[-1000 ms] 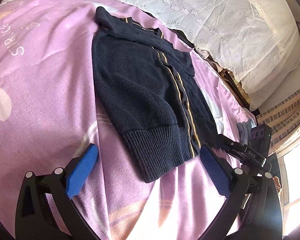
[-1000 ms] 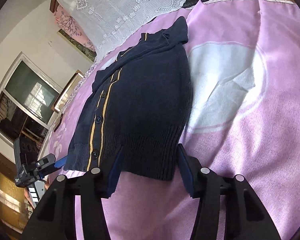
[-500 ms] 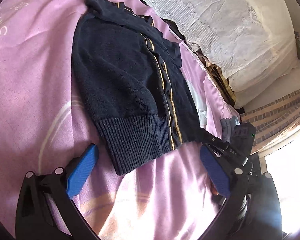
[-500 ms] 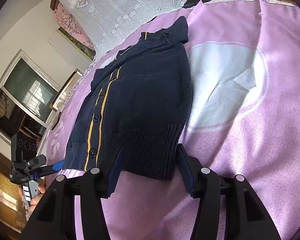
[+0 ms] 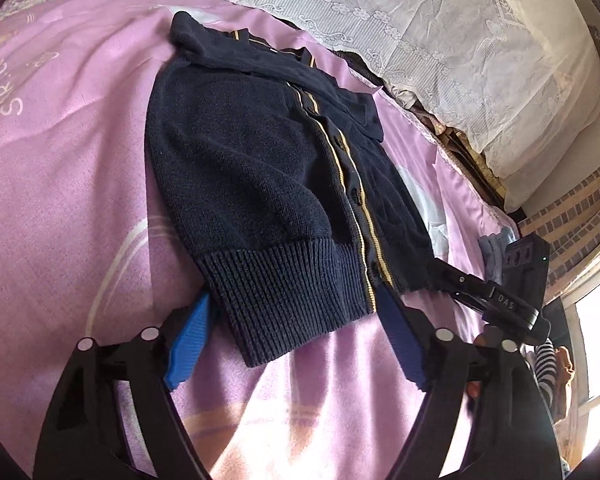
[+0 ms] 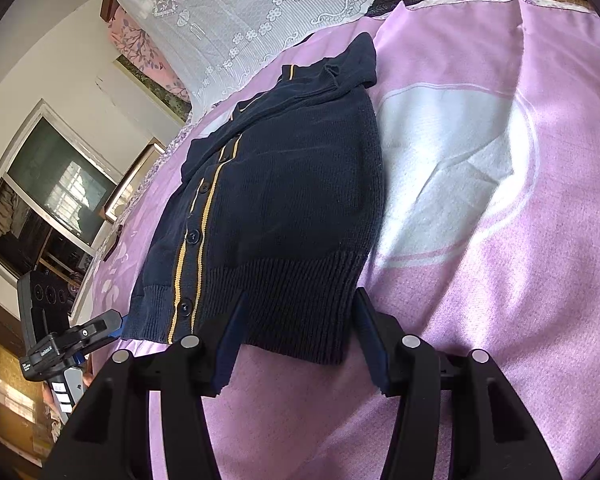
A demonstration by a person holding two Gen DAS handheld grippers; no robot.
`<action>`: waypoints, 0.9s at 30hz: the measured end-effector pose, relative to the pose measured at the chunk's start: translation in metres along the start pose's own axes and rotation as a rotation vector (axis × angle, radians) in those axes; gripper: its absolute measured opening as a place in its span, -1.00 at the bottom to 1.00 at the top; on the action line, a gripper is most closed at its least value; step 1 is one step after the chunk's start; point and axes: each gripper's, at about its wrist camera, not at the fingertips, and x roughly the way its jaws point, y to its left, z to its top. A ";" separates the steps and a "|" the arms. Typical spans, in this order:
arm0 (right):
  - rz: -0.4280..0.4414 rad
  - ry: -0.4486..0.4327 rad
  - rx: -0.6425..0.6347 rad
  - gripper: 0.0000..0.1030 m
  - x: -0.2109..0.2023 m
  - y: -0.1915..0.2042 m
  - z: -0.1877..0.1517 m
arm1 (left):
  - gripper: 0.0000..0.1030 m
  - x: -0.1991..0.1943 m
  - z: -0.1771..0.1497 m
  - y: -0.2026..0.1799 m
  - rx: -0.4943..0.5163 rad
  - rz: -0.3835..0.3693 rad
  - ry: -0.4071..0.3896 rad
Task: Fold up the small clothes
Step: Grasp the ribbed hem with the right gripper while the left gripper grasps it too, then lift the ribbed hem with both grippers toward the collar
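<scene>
A dark cardigan (image 5: 260, 184) is laid flat on the pink bed (image 5: 60, 200). It looks soft and floppy, so the thick bottom hem is best pinched. The left gripper (image 5: 296, 340) is closing around the hem. The right gripper (image 6: 296, 340) is held apart around the hem, not yet pinching.

Strong daylight is coming in from a window (image 5: 598, 344) at the right edge of the left wrist view, and it is blowing out to white there. The same glare is washing the near purple bedsheet (image 5: 308, 432) pale. The navy cardigan (image 6: 292, 208) is reading very dark, so its knit detail is perhaps getting lost in shadow. Both fisheye views are bending straight lines hard toward the rims, and black vignetting is closing off the corners. Focus is staying fairly crisp at centre.
</scene>
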 end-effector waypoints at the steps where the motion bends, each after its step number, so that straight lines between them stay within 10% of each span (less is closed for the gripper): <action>1: -0.003 0.000 -0.003 0.05 0.000 0.001 0.000 | 0.35 0.000 -0.001 0.000 0.002 0.007 -0.006; 7: -0.044 -0.004 -0.019 -0.21 0.000 0.003 -0.001 | -0.21 -0.004 -0.004 0.005 -0.016 -0.003 -0.010; 19: -0.025 0.005 -0.024 -0.10 0.002 0.003 -0.001 | 0.04 0.003 -0.003 0.015 -0.091 -0.117 0.001; 24: -0.067 -0.005 -0.021 -0.51 0.001 0.003 -0.002 | -0.68 0.002 -0.005 0.021 -0.119 -0.103 -0.007; 27: -0.054 0.001 0.003 -0.78 0.000 -0.001 -0.001 | -0.76 0.005 -0.004 0.028 -0.150 -0.146 0.012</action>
